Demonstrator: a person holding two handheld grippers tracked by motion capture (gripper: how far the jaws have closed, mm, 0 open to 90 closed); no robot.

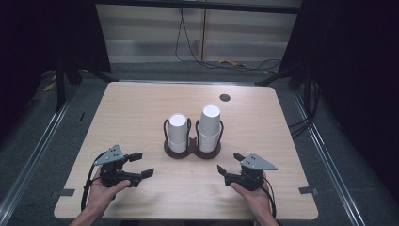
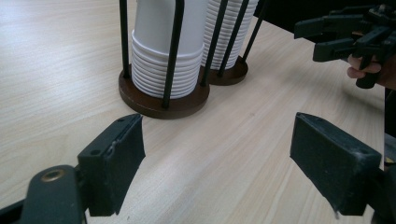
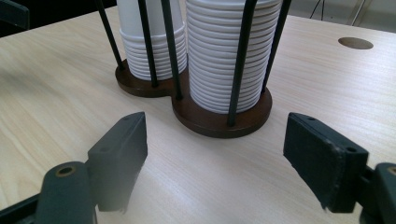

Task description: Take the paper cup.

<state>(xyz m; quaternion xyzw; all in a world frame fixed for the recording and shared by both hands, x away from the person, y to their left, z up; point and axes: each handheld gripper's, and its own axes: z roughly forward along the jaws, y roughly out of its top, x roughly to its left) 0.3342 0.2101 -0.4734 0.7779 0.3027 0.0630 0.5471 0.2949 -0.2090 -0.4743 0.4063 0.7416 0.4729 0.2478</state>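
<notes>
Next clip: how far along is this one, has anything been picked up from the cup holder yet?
Nothing looks done: both stacks of white paper cups, the shorter and the taller, sit in the double cup holder. Nothing is in hand; the left hand-held gripper and right hand-held gripper are open and empty, short of the holder. Any cup handling remains.

A light wooden table (image 1: 141, 108) with rounded corners stands on a grey carpeted floor (image 1: 324, 89). A dark round cable grommet (image 1: 225, 97) sits near its far edge. Metal rails (image 1: 33, 155) run along the floor on both sides (the right one beside loose black cables). Beyond the table a pale panelled wall (image 1: 155, 28) is flanked by black curtains (image 1: 357, 61), with a cable (image 1: 181, 33) hanging down it.
</notes>
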